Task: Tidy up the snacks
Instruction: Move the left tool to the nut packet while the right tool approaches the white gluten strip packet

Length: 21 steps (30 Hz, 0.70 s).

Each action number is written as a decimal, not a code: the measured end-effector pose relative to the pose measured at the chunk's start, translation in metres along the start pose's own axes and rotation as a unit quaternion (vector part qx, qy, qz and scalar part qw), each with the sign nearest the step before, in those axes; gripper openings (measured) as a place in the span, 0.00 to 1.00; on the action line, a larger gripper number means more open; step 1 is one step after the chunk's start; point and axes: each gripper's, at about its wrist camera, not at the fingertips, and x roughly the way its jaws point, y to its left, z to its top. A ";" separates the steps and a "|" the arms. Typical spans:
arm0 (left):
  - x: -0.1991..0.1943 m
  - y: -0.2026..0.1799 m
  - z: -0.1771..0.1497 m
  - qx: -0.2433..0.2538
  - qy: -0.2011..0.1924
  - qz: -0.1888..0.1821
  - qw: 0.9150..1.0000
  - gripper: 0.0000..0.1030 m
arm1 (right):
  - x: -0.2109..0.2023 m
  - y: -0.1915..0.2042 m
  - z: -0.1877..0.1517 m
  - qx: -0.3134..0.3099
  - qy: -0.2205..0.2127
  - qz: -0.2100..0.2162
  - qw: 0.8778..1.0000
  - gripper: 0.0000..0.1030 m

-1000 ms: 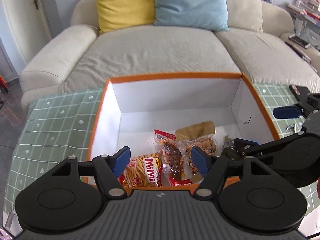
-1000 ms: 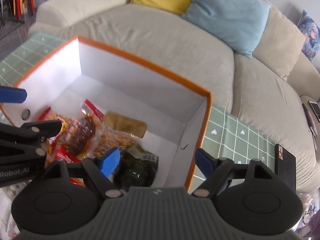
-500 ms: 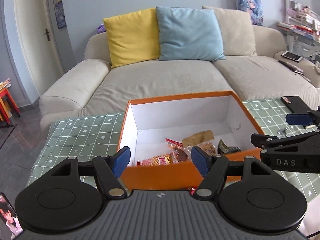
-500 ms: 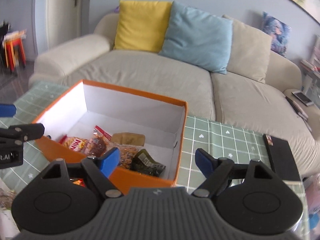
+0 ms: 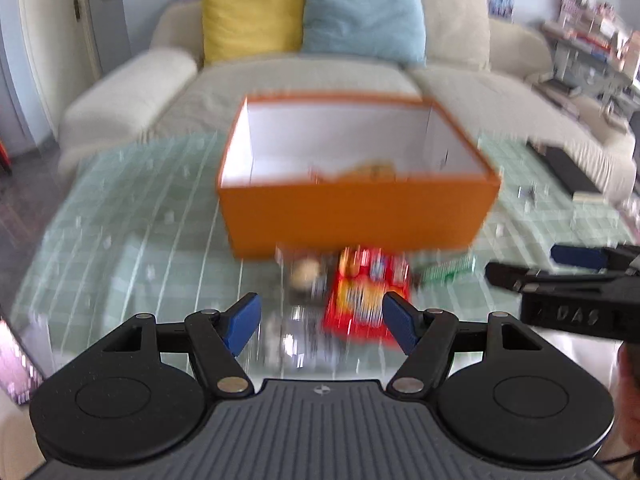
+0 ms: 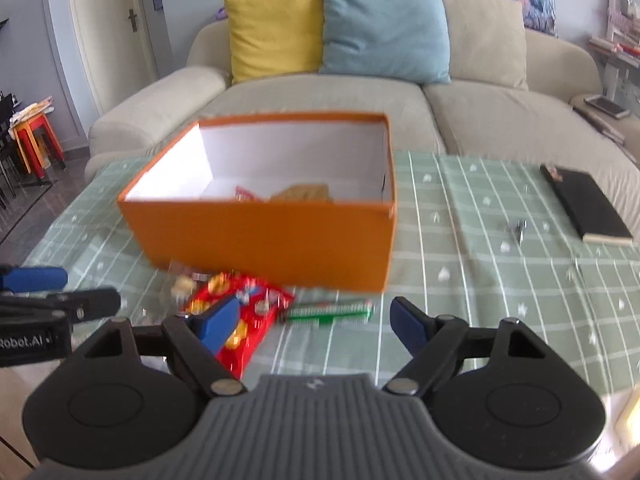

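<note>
- Orange box sits on your green checked tablecloth, some snacks inside.
- Red snack bag and green packet lie just before it.
- Your left gripper and right gripper both gape wide, empty.

Table w/ green grid-pattern cloth carries orange box at centre. Just in front of box: red snack bag, clear packet beside it, green stick pack to its right. Black notebook + small metal bit lie far right.
</note>
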 end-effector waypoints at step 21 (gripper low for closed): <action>0.007 0.046 -0.071 -0.033 0.094 0.024 0.995 0.77 | 0.027 0.035 -0.067 -0.074 0.093 0.070 0.990 0.77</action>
